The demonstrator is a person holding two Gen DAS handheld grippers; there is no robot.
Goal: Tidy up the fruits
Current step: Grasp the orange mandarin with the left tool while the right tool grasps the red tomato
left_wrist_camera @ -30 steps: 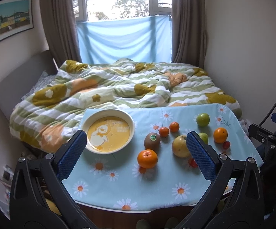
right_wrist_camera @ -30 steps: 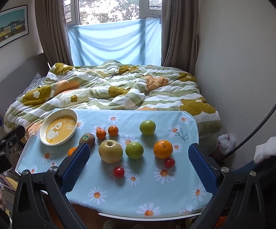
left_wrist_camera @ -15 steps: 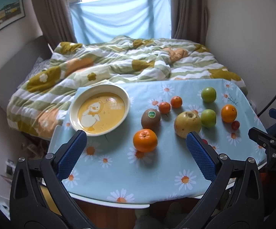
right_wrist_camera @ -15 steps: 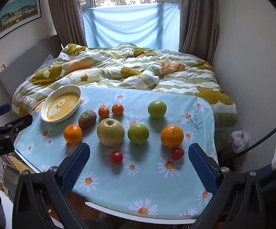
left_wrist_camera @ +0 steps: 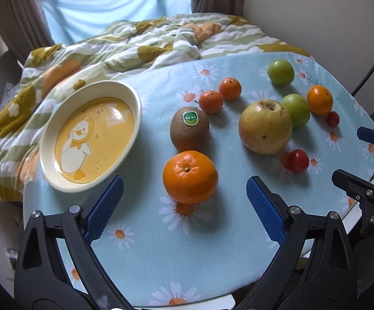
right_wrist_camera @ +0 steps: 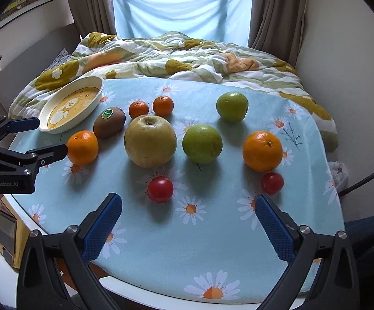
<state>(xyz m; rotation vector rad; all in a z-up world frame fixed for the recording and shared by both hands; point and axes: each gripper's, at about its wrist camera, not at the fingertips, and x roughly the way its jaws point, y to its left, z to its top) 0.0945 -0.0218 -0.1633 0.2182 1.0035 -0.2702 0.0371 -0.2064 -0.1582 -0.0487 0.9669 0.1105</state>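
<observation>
- Where a daisy-print cloth (right_wrist_camera: 212, 232) covers the table, the stock below lies on it, a rumpled quilt (right_wrist_camera: 187, 51) behind.
- Left gripper (left_wrist_camera: 184, 201): blue-padded fingers spread wide, holding nothing; the near orange sits just ahead of the gap between them, untouched. In the right wrist view the same gripper shows at the left edge, one tip just beside that orange.
- Right gripper (right_wrist_camera: 188, 215): fingers spread wide, empty, low over the near edge of the cloth; a cherry tomato lies just ahead of the gap.
- Dish (left_wrist_camera: 124, 98): oval, cream rim, yellow base with a duck picture; empty, at the left side of the cloth.
- Near orange (left_wrist_camera: 190, 177): large, directly in front of the kiwi, right of the dish.
- Kiwi (left_wrist_camera: 189, 128): brown, green sticker on top, close behind the near orange.
- Two small mandarins (left_wrist_camera: 219, 95): side by side behind the kiwi.
- Yellow apple (left_wrist_camera: 264, 126): largest fruit, mid-cloth, blemished skin.
- Green fruits, two: one (right_wrist_camera: 202, 143) just right of the yellow apple, one (right_wrist_camera: 232, 106) further back.
- Far orange (right_wrist_camera: 262, 151): right of the nearer green fruit.
- Cherry tomatoes, two: one (right_wrist_camera: 160, 189) in front of the yellow apple, one (right_wrist_camera: 272, 183) in front of the far orange.
</observation>
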